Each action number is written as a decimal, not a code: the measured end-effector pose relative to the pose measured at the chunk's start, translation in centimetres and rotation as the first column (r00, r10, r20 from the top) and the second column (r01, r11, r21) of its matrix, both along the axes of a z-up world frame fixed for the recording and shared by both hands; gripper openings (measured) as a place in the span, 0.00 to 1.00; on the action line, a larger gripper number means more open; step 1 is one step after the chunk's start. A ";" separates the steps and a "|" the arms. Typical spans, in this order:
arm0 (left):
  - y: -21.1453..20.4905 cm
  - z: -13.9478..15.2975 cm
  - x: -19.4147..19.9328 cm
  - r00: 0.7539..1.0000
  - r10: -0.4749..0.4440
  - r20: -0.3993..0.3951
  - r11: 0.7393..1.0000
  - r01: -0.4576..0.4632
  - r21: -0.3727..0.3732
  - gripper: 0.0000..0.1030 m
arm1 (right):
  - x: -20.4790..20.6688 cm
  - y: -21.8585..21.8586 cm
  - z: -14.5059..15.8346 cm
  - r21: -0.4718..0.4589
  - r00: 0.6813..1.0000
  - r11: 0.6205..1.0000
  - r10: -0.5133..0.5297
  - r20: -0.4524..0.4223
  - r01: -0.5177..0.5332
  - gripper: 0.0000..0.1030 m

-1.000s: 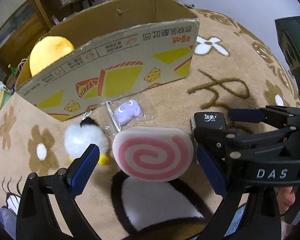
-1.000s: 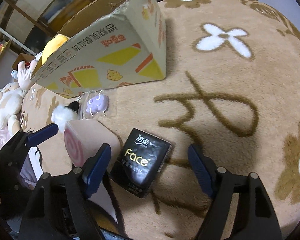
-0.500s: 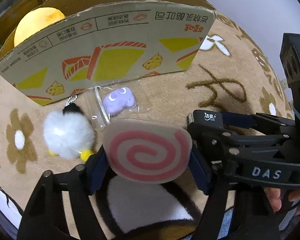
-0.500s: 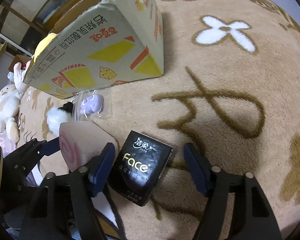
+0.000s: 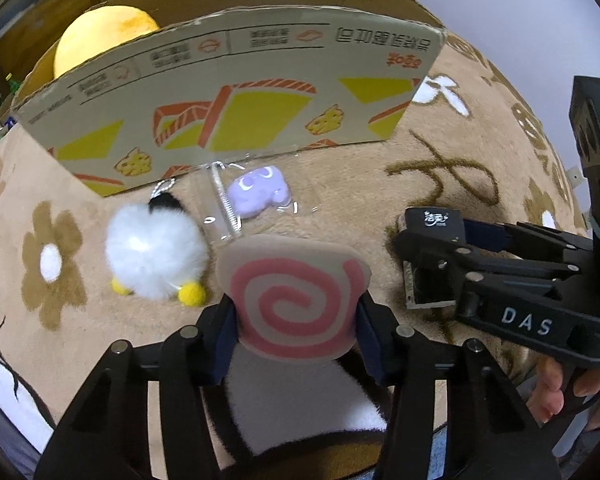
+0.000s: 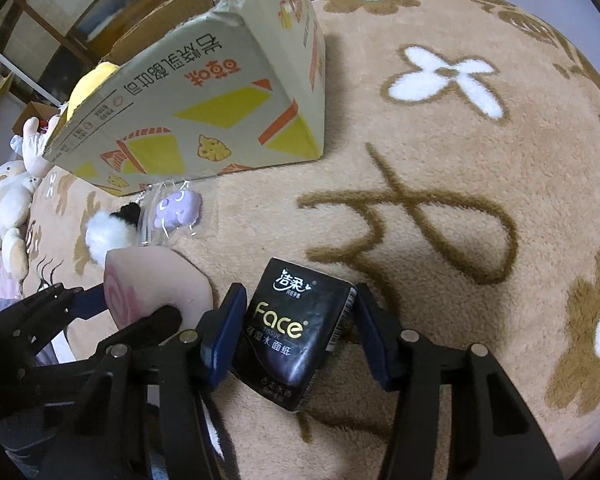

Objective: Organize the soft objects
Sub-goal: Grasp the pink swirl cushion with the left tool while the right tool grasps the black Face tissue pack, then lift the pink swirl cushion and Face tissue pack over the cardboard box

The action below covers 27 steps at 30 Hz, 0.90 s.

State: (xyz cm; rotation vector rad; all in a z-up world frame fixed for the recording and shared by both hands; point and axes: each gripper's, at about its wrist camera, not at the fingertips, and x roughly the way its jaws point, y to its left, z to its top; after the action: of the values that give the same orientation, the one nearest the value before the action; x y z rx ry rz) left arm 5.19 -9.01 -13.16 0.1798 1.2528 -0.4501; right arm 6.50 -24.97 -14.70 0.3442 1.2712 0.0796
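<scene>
now your left gripper [image 5: 296, 334] is closing on the swirl cushion [image 5: 294, 296] and the right gripper [image 6: 298, 334] pinches the tissue pack [image 6: 294, 330], both on the rug [image 6: 440, 168]. lift them straight up, then go over the cardboard box [image 5: 236, 120] wall.

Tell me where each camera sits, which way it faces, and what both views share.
Left wrist: on the left gripper, looking steeply down at the swirl cushion it is closing on; a hand shows.
Right wrist: on the right gripper, looking down at the black tissue pack it grips.
Shared: cardboard box, rug, both held items.
</scene>
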 end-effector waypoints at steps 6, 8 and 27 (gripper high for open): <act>0.5 0.2 -0.3 1.000 0.019 0.008 1.000 -0.019 0.017 0.49 | -0.3 -0.5 0.6 0.006 1.000 1.000 0.002 0.025 -0.002 0.55; 0.4 0.3 -0.3 1.000 0.029 0.011 0.999 -0.029 0.016 0.49 | -0.4 -0.7 0.9 0.005 0.999 1.000 0.004 0.037 -0.004 0.55; 2.1 5.8 -2.2 0.946 0.140 0.294 0.988 -0.153 0.023 0.48 | -2.7 0.0 7.8 -0.040 0.946 0.998 0.056 0.318 -0.045 0.54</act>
State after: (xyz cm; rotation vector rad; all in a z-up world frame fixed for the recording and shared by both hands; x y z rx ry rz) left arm 2.98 -6.90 -7.40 0.1831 0.9783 -0.2549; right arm 3.83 -24.99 -6.93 0.2580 0.9589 0.1523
